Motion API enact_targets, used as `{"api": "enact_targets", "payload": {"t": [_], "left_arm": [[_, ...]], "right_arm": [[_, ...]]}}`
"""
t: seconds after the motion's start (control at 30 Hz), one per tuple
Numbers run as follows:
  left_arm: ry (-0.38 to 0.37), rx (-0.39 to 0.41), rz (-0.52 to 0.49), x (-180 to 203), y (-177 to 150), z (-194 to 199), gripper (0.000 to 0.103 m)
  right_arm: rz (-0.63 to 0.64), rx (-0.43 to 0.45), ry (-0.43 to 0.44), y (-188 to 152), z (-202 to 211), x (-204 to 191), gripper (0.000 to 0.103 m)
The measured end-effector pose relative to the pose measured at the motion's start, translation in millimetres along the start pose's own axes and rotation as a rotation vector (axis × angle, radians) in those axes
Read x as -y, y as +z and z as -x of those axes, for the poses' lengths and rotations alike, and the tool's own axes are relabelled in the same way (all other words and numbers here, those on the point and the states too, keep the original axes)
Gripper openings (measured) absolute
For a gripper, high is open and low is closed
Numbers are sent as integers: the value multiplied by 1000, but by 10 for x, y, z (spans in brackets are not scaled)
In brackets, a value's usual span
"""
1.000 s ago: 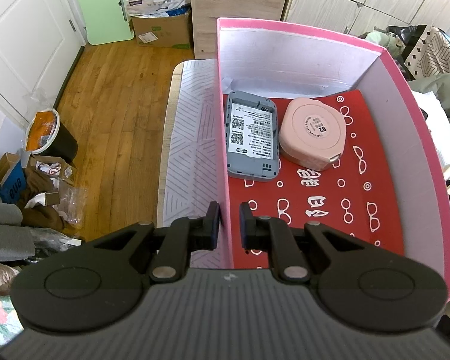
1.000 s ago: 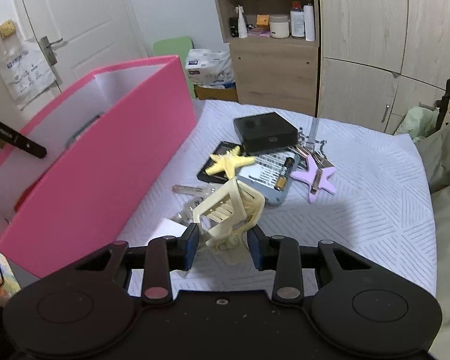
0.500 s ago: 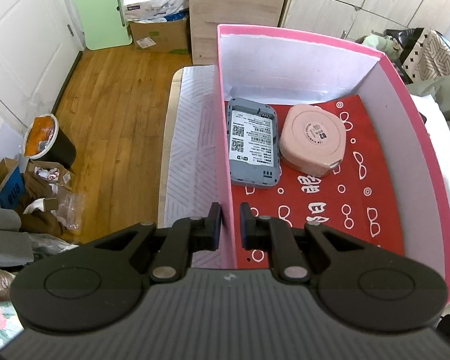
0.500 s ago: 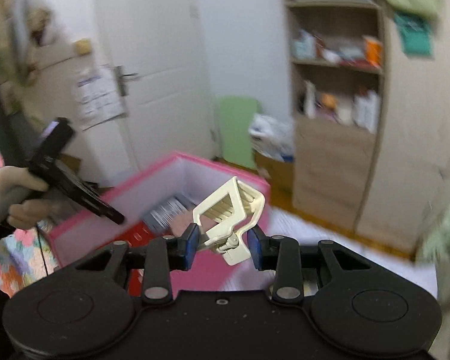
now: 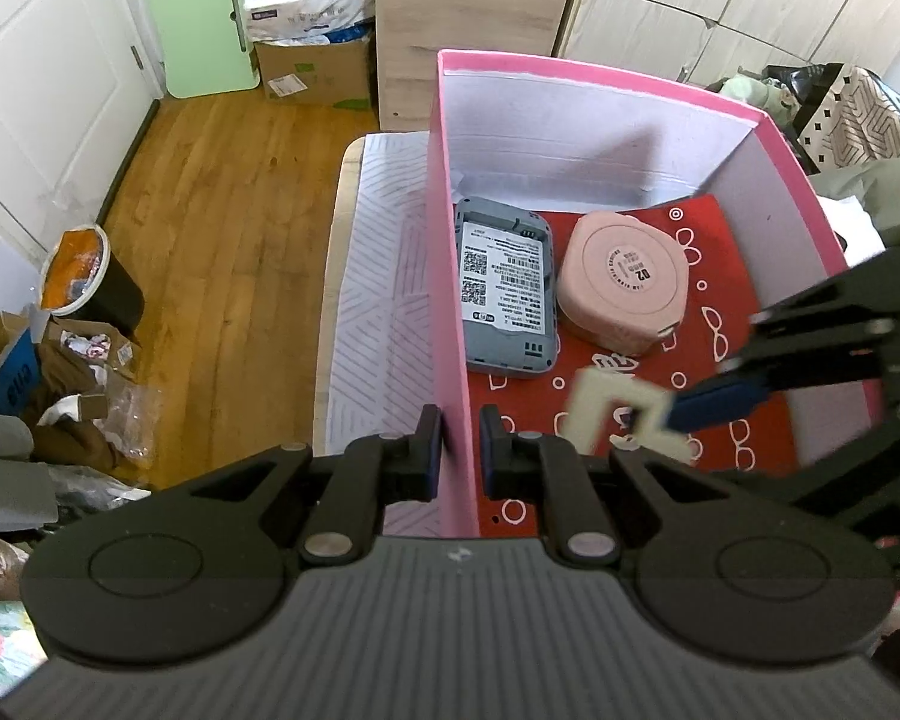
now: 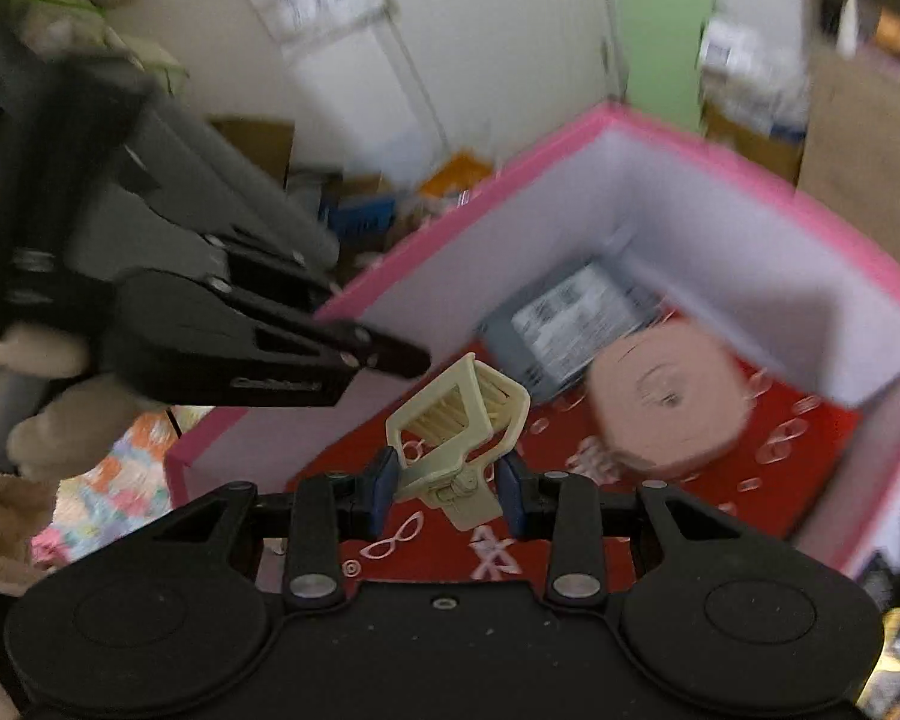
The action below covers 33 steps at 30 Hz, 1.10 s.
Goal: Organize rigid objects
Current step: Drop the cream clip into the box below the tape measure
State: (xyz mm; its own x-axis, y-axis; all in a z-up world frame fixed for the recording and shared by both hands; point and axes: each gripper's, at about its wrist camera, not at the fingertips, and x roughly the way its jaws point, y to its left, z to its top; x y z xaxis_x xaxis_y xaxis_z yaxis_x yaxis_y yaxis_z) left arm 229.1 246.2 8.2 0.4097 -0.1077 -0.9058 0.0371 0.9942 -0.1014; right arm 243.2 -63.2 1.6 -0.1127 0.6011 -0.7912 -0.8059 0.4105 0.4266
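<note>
Pink box [image 5: 447, 276] holds 2 things: 1 grey device [image 5: 507, 294] & 1 pink round case [image 5: 624, 282]. Left gripper [image 5: 455, 447] pinches its wall; right gripper [image 6: 448, 489] grips 1 cream hair clip [image 6: 459, 426] over it.

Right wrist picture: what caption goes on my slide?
Right gripper carries cream clip over pink box.

In the left wrist view, the pink box [image 5: 450, 300] is occupied at its upper part by a grey device [image 5: 507, 294] and a pink round case [image 5: 621, 282], lying just beside each other. Bare red floor is left below them. The lower left wall is straddled by the left gripper [image 5: 461, 441]; the lower right is blocked by the right gripper [image 5: 666, 414] holding a cream clip [image 5: 600, 414].
</note>
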Motion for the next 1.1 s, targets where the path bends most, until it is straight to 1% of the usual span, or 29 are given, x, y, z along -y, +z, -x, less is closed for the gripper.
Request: {"api": "enact_targets", "payload": {"t": [0.07,0.1,0.17,0.2,0.23,0.37,0.4,0.43,0.5,0.57,0.6,0.67,0.8,0.93,1.0,1.1], "left_arm": [[-2,-2,-2,-6,1,0,12],[-3,-2,-2,-10,3,-1,8],[10,15,-6,-15,7,10,8],[-1,12,0,-22,10,9,8],[-10,10,4,-29,14,7,9],[-4,10,-4,-5,15,2,10],[-4,9,-4,-5,15,2,9],[-7,7,0,-9,20,1,9],[-6,5,0,-10,23,1,10],[-4,7,1,4,23,-3,10],[-4,9,1,12,20,-1,10],[-2,13,2,18,14,-1,12],[1,13,1,8,7,6,12],[4,15,-9,17,-10,7,12],[7,18,-13,29,-14,4,12],[8,18,-18,44,-10,-1,12]], "right_arm": [[-19,-36,26,82,-135,22,40],[-31,-41,32,102,-185,26,40],[-38,-36,54,143,-258,42,41],[-52,-33,64,147,-288,60,41],[-63,-24,64,134,-308,69,43],[-28,-7,34,103,-318,40,43],[-23,11,20,97,-279,30,48],[-9,31,-5,114,-241,26,56],[58,78,-77,132,-118,-12,65],[105,132,-137,107,1,-59,65],[106,158,-155,89,79,-56,65],[101,231,-175,7,273,-73,65],[135,376,-221,-234,642,-96,70],[155,418,-293,-490,880,-67,71],[132,433,-309,-609,981,11,72],[59,445,-336,-849,1099,159,71]]}}
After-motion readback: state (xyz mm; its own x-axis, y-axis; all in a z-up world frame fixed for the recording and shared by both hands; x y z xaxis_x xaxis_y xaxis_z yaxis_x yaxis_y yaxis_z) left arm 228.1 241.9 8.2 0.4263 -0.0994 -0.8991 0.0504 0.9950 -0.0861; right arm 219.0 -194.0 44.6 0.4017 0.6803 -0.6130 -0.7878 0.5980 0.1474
